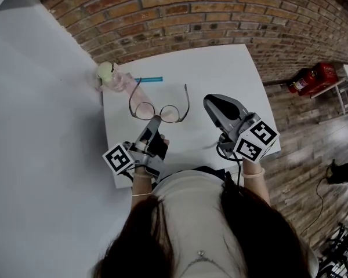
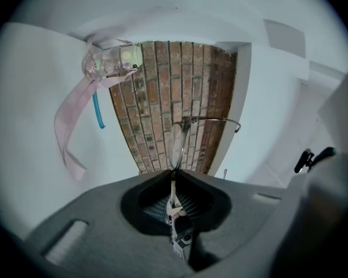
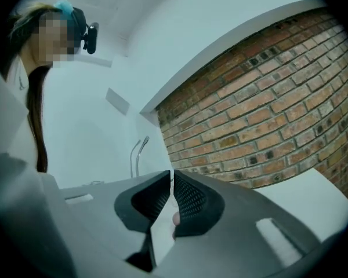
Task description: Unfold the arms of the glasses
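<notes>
Steadying the glasses (image 1: 170, 114), 2 arms (image 1: 188, 97) spread, the left gripper (image 1: 155, 121) clamps them while the right gripper (image 1: 210, 101) hangs closed, empty.

It looked like a plain workroom or studio: a white worktop (image 1: 220, 68) stood against a bare brick wall (image 1: 220, 10), with a wood-plank floor (image 1: 316, 132) and red fire extinguishers (image 1: 311, 79).

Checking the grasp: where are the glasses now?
Head view: the glasses are over the white table, left of centre, clamped in the left gripper; the right gripper is beside them.
</notes>
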The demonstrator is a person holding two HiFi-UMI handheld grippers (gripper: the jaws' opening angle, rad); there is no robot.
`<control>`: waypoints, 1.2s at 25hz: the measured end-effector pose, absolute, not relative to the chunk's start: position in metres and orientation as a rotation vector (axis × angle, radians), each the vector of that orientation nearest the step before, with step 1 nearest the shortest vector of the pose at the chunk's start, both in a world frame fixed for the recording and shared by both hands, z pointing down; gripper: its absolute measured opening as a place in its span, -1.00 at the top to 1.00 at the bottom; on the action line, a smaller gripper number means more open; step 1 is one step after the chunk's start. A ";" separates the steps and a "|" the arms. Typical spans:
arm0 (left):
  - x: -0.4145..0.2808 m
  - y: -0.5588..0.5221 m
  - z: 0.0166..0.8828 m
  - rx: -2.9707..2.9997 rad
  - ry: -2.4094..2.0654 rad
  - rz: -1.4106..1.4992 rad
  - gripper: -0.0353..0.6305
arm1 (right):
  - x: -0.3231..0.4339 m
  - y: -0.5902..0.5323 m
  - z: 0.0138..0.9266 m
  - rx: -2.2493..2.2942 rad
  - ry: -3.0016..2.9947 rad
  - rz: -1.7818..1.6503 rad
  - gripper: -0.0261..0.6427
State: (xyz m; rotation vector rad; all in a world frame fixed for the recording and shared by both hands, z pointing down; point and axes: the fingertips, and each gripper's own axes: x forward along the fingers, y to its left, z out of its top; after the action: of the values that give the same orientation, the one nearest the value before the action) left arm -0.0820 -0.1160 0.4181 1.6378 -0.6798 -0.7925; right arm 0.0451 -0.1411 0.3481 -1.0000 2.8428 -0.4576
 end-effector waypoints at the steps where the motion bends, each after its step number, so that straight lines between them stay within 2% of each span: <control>1: -0.081 -0.116 0.418 1.636 -0.679 -0.791 0.83 | 0.046 -0.142 0.352 -1.024 2.854 -0.455 0.85; 30: -0.075 -0.113 0.416 1.644 -0.640 -0.784 0.83 | 0.049 -0.144 0.416 -1.238 3.063 -0.416 0.91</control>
State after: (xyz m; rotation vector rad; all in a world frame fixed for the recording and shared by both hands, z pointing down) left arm -0.0746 -0.1133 0.4155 1.6438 -0.6403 -0.7838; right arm 0.0486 -0.1442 0.4162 -1.2380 3.0627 -0.4157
